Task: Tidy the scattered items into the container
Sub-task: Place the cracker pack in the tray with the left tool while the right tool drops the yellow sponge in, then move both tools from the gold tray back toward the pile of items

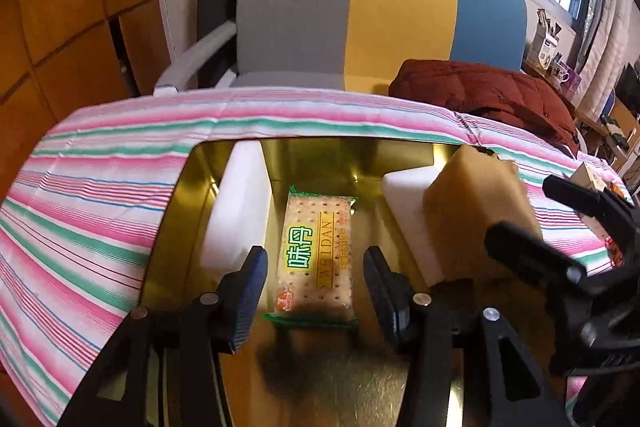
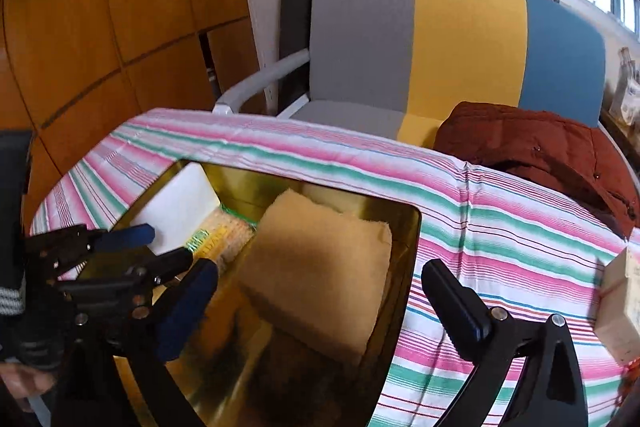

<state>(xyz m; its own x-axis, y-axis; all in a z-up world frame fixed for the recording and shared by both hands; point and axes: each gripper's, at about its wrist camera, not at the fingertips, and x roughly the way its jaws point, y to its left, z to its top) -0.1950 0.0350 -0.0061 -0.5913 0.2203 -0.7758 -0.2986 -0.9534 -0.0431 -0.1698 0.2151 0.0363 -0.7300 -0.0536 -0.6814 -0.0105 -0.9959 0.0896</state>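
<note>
Gold-coloured shiny metal tin (image 1: 192, 195), rectangular with rounded corners, sits on a pink, green and white striped cloth (image 1: 100, 163) and holds a flat cracker packet (image 1: 316, 251), two smooth white foam blocks (image 1: 240, 211), and a tan, fuzzy sponge block (image 2: 320, 267) leaning against its right wall. Left gripper (image 1: 316, 287) hovers unclenched over the packet. Right gripper (image 2: 320, 291) is spread wide, the sponge released between its fingers.
</note>
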